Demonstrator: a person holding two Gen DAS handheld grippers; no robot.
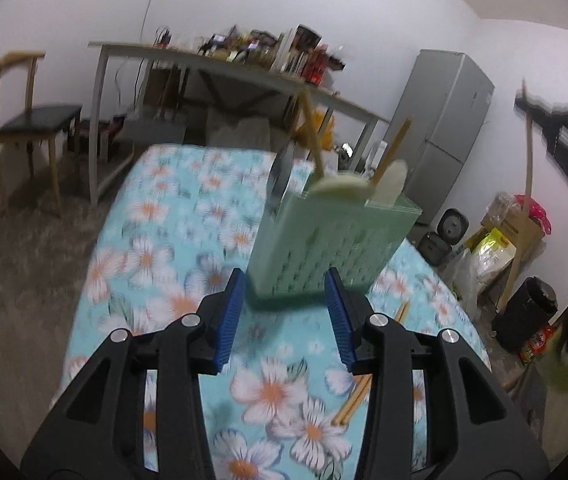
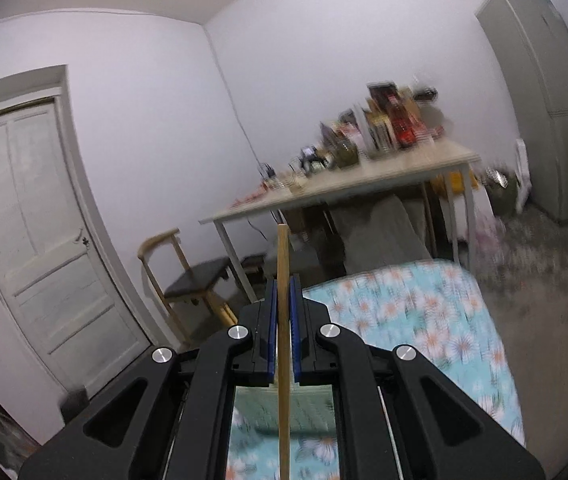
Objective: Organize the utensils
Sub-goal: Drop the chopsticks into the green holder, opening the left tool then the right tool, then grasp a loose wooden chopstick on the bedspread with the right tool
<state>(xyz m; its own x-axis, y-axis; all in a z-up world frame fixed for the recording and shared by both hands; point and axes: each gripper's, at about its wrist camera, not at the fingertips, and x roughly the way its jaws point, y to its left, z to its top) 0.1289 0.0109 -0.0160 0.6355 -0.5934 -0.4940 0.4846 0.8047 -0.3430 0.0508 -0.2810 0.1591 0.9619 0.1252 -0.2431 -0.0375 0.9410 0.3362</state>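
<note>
Now: One Chopstick Gripped, Holder Waiting on the Floral Cloth

Seen from the left wrist, the left gripper [image 1: 286,304] stands partly spread with nothing between its blue pads [image 1: 231,320]. Just beyond its fingertips a pale green perforated utensil holder [image 1: 324,240] stands on the floral tablecloth [image 1: 155,240]. White spoon ends [image 1: 348,188] and wooden chopsticks [image 1: 394,148] stick out of the holder's top, and a metal blade [image 1: 281,176] rises at its left side. Loose chopsticks [image 1: 354,400] lie on the cloth nearer the camera than the holder, partly behind the right finger. The picture is motion-blurred.

From the right wrist, the right gripper [image 2: 283,292] is clamped narrowly on a single wooden chopstick [image 2: 283,344], which stands upright and pokes above the pads. Below the jaws, the holder [image 2: 284,412] shows blurred on the same cloth [image 2: 424,320].
</note>
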